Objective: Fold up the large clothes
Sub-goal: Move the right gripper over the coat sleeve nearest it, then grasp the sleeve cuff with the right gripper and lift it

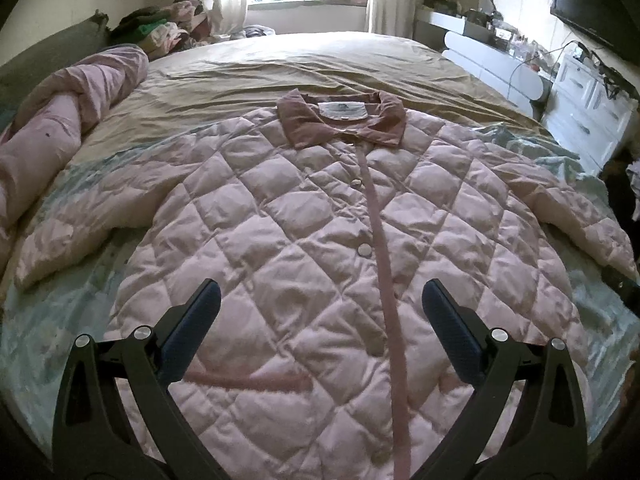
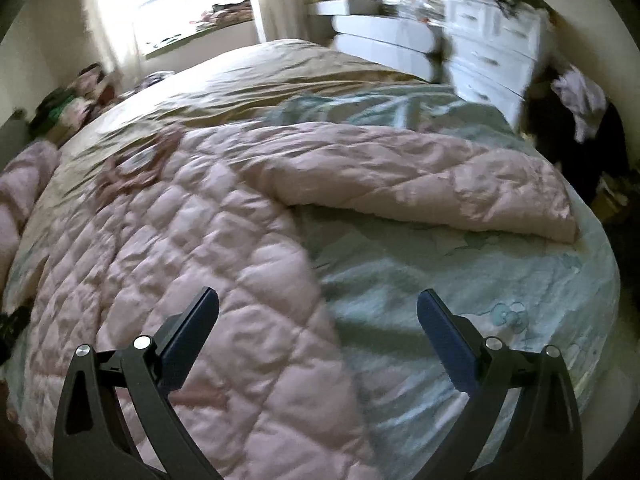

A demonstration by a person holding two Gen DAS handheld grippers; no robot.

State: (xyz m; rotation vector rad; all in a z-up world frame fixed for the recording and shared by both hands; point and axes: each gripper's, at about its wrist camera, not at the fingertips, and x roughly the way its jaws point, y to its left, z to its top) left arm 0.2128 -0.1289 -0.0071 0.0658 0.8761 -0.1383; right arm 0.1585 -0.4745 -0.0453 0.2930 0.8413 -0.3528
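Closest to the lens, the left gripper (image 1: 320,300) hangs over the lower front of the jacket (image 1: 304,240) with its two black fingers (image 1: 192,320) spread wide and nothing between them, dark ribbed pads facing inward. The jacket is a puffy pale pink thing with diamond quilting, lying flat and face up on the bed (image 1: 280,68), both sleeves out to the sides. It's got a darker mauve collar (image 1: 344,120), a matching strip down the front and round snap buttons (image 1: 364,249). There's a white neck label (image 1: 345,111) but the print is too small to read. The right gripper (image 2: 318,308) is also wide open and empty, hovering above the jacket's edge and a light blue printed sheet (image 2: 460,280), near the right sleeve (image 2: 420,184). That view is pretty blurry.
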